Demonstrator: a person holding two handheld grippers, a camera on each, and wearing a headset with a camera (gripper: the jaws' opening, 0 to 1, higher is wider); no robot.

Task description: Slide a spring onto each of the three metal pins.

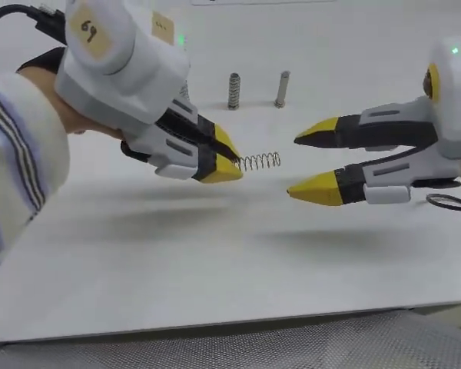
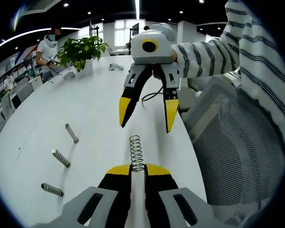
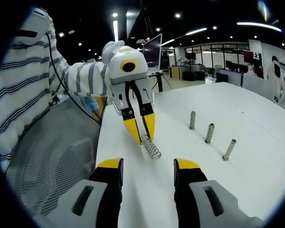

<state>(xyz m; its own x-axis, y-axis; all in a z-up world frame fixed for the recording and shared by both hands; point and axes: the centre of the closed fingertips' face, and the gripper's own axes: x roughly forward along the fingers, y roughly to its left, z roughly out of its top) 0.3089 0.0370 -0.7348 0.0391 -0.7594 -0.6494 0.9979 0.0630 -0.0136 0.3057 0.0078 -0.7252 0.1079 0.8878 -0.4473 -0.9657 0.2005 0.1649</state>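
Note:
My left gripper [image 1: 229,163] is shut on one end of a loose wire spring [image 1: 259,161], which sticks out level above the white table [image 1: 215,254]. My right gripper [image 1: 293,166] faces it, open, just past the spring's free end. In the left gripper view the spring [image 2: 136,152] rises from my left gripper [image 2: 137,169] towards the other gripper's open yellow tips. Three upright pins stand farther back: a bare pin [image 3: 229,149] and two that carry springs [image 3: 209,133] [image 3: 192,120]. The head view has the bare pin [image 1: 282,88] beside one sprung pin [image 1: 233,91].
The table's near edge runs along the bottom of the head view, with a grey mesh chair [image 3: 52,156] below it. A black cable loop [image 1: 449,201] lies under my right gripper. A potted plant [image 2: 80,50] and a person stand at the table's far end.

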